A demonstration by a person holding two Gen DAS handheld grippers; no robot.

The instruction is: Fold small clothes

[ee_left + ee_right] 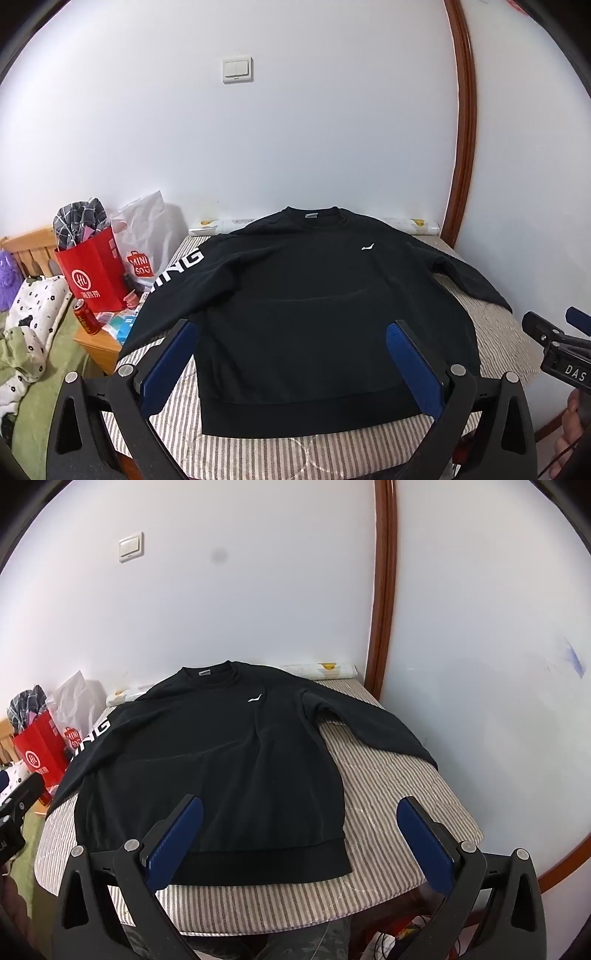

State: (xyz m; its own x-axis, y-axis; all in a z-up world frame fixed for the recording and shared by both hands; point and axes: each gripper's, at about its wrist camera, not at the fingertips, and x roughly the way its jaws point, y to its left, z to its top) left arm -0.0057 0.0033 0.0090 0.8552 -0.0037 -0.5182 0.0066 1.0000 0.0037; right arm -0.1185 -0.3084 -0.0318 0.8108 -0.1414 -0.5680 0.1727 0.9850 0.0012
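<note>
Black sweatshirt (314,295) lies flat, unfolded, on the striped table (388,786).
Sleeve lettering partly cut off; left gripper (291,332) and right gripper (299,808) jaws spread wide, holding nothing above its hem.

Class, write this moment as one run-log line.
phase: pre-fold | black sweatshirt: flat on striped table, sleeves spread | left gripper: open, empty | right gripper: open, empty
</note>
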